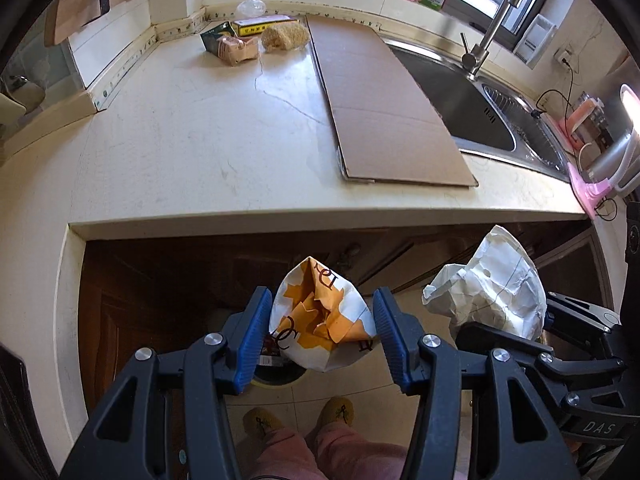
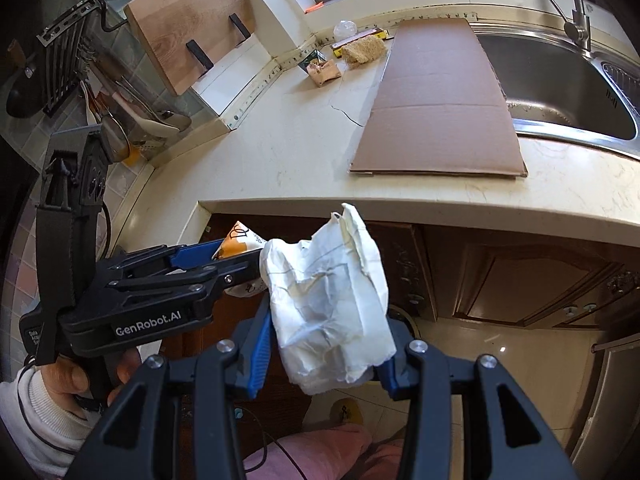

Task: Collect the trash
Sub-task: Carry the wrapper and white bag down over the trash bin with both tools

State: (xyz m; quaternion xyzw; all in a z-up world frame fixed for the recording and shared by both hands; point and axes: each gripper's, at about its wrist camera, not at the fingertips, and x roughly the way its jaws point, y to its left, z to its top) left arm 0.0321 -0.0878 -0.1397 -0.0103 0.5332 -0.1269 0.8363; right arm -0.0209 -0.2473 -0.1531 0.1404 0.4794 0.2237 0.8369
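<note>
From the left wrist camera, the left gripper [image 1: 322, 322], black with ribbed blue pads, is clamped on a crumpled white-and-orange paper wrapper [image 1: 320, 320] bearing dark printed letters that are too creased to read; it hangs in front of the cream stone countertop's [image 1: 200, 140] front edge, above a dark bin [image 1: 276, 364] on the tiled floor whose contents cannot be made out. Just right of it, the right gripper [image 1: 532, 320], with "DAS" readable on its black body, pinches a wrinkled white paper bag [image 1: 492, 284]. On the countertop lies a flat brown corrugated cardboard sheet [image 1: 384, 104], its right edge overlapping the stainless steel sink [image 1: 472, 108]; at the counter's back lie a fibrous tan loofah [image 1: 285, 37], a yellow flat box [image 1: 264, 24] with unreadable print and a torn brown snack packet [image 1: 236, 49]. Below are yellow slippers [image 1: 262, 420] and pink trouser legs. From the right wrist camera, the right gripper [image 2: 326, 354] has its blue pads closed on the lower part of the wrinkled white paper bag [image 2: 332, 304], held in front of the countertop [image 2: 280, 160] edge over dark wooden cabinet doors [image 2: 520, 280]. To the bag's left, the left gripper [image 2: 240, 256], marked "GenRobot.AI", grips the orange-and-white wrapper [image 2: 240, 242], and a hand [image 2: 72, 380] in a white sleeve holds its handle. A wooden cutting board [image 2: 192, 32] stands left of the cardboard sheet [image 2: 436, 108].
</note>
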